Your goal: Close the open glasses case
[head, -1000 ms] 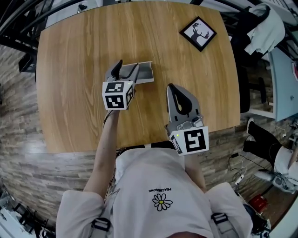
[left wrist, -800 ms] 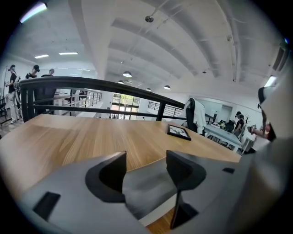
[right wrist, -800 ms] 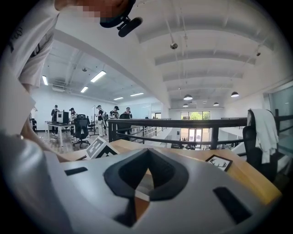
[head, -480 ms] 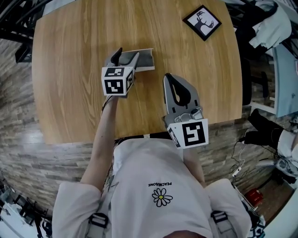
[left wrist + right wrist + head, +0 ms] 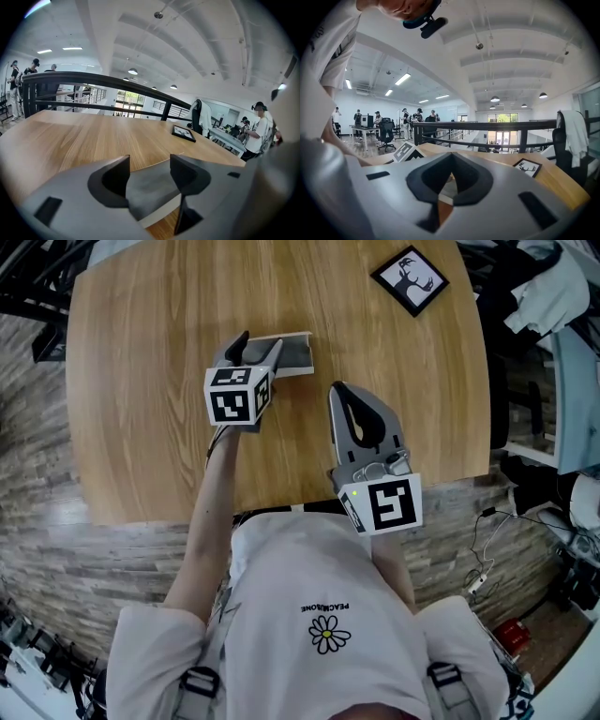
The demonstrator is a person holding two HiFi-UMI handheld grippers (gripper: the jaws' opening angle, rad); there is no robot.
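Observation:
The grey glasses case [image 5: 294, 352] with a pale rim lies on the wooden table [image 5: 141, 334], a little beyond its middle. My left gripper [image 5: 260, 345] stands open over the case's left end, one jaw on either side. In the left gripper view the case's grey surface [image 5: 151, 192] fills the gap between the spread jaws of that gripper [image 5: 149, 168]. My right gripper [image 5: 342, 395] is shut with nothing in it, its tip near the case's right front, apart from it. In the right gripper view that gripper's [image 5: 451, 157] jaws meet at the tip.
A black-framed deer picture [image 5: 410, 280] lies at the table's far right corner, also seen as a dark frame [image 5: 183, 133] and as a deer picture [image 5: 528, 166]. A dark railing [image 5: 117, 89] runs beyond the table. People stand in the background. A chair with clothes [image 5: 534, 287] is on the right.
The head view has shifted slightly. Both grippers hold about the same places beside the case; the left stays open, the right shut.

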